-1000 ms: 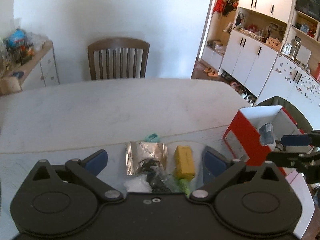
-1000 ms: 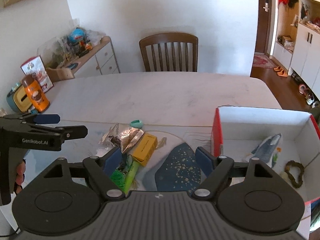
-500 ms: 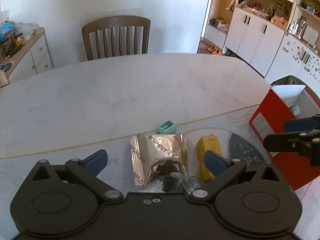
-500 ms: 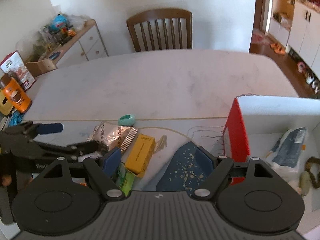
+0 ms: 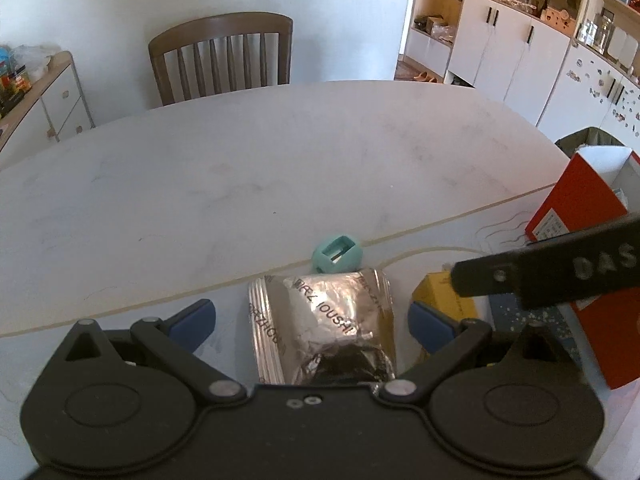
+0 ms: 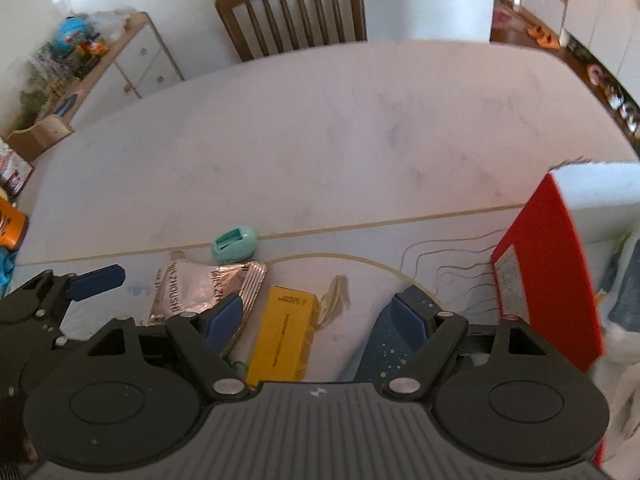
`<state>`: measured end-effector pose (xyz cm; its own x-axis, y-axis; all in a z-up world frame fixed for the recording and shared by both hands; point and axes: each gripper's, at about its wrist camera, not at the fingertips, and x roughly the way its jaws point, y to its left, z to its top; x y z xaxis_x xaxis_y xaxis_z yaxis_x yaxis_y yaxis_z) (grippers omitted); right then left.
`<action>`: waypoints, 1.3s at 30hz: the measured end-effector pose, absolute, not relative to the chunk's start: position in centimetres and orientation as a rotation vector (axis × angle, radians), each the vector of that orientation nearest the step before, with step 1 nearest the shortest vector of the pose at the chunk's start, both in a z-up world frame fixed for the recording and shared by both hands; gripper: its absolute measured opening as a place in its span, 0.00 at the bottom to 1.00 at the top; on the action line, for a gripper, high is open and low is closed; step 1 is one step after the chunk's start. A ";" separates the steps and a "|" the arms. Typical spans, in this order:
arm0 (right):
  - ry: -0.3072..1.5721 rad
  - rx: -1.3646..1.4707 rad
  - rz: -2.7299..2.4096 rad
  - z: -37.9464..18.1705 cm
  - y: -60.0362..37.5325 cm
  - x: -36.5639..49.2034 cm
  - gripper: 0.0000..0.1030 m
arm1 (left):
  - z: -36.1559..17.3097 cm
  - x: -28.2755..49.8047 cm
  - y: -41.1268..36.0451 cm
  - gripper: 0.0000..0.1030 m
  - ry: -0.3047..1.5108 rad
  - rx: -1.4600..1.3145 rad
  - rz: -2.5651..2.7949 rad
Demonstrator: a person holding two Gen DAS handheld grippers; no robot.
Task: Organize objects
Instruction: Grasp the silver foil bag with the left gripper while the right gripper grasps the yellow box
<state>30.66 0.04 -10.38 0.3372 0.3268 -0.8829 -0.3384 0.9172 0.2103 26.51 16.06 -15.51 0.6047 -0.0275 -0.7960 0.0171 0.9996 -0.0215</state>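
Note:
A crinkled silver foil pouch [image 5: 324,328] lies on the white table between the blue pads of my open left gripper [image 5: 312,320]; nothing is clamped. Beyond it sits a small teal plastic piece [image 5: 338,255]. A yellow box [image 5: 444,300] lies to the pouch's right, partly behind my right gripper's finger. In the right wrist view my open right gripper [image 6: 316,320] hovers over the yellow box [image 6: 286,336], with the foil pouch [image 6: 200,288] and teal piece [image 6: 234,244] to its left. The left gripper [image 6: 48,304] shows at the left edge.
A red cardboard box [image 6: 548,272] with white inner walls stands at the right, holding a few items. A dark blue speckled patch [image 6: 384,352] marks the table mat. A wooden chair [image 5: 222,58] stands behind the table. A sideboard [image 6: 104,64] and an orange jar [image 6: 10,230] are left.
Both grippers have moved forward and lower toward the pile. The foil pouch now lies between the left fingers and the yellow box between the right ones. The right gripper crossed into the left view.

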 end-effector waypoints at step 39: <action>1.223 0.046 0.421 -10.5 0.0 30.5 0.27 | -15.2 27.8 17.5 0.50 0.947 -0.117 -0.089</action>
